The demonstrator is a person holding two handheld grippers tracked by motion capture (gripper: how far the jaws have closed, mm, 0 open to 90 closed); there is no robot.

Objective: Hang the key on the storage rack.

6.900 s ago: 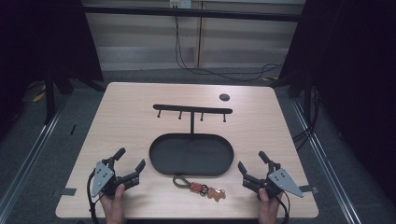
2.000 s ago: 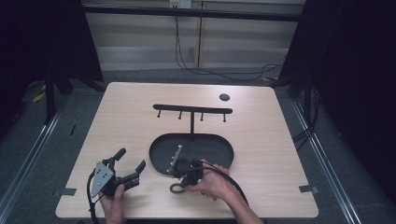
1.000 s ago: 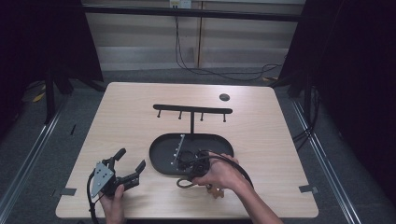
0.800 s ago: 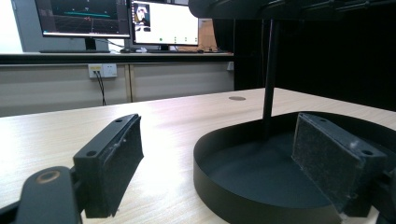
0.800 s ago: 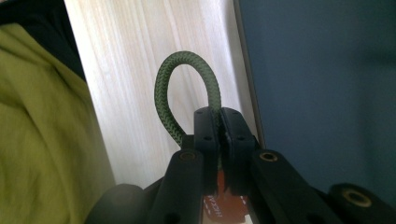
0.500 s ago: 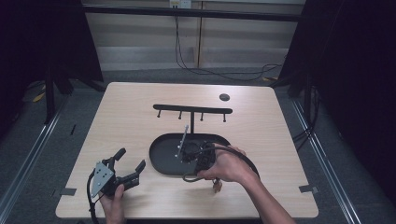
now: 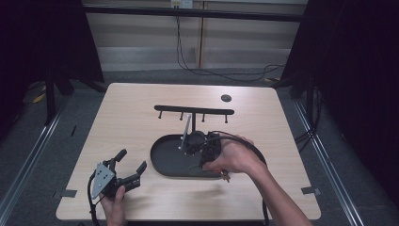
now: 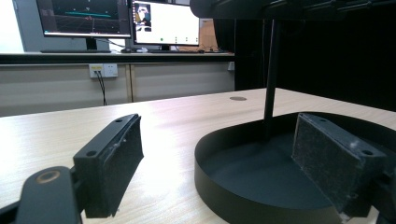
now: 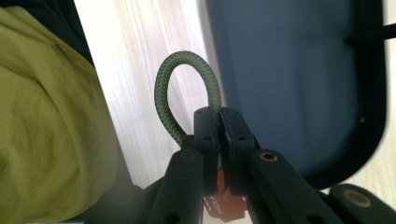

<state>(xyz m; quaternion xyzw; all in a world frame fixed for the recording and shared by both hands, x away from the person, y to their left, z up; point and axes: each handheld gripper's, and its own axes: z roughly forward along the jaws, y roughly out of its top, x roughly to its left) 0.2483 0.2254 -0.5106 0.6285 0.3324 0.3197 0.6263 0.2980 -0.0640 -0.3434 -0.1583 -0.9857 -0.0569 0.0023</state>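
My right gripper (image 7: 206, 156) hangs over the black oval tray (image 7: 162, 162), jaws turned back toward the person. In the right gripper view its jaws (image 9: 218, 122) are shut on a green braided cord loop (image 9: 184, 88), and an orange tag (image 9: 224, 205) dangles below them. From above, that tag (image 7: 225, 177) peeks out beneath the hand. A black hook rack (image 7: 194, 110) stands on a pole rising from the tray. My left gripper (image 7: 131, 160) rests open at the front left, its pads (image 8: 112, 168) empty and aimed at the tray wall (image 8: 243, 186).
A small dark disc (image 7: 226, 98) lies at the table's far right. The rack's pole (image 8: 270, 79) stands close ahead of the left gripper. A yellow-green garment (image 9: 46, 121) lies behind the loop. Monitors (image 8: 84, 18) stand beyond the table.
My right gripper has lifted the cord loop and its tag from the table's front edge, up and away over the tray. The left gripper has stayed still.
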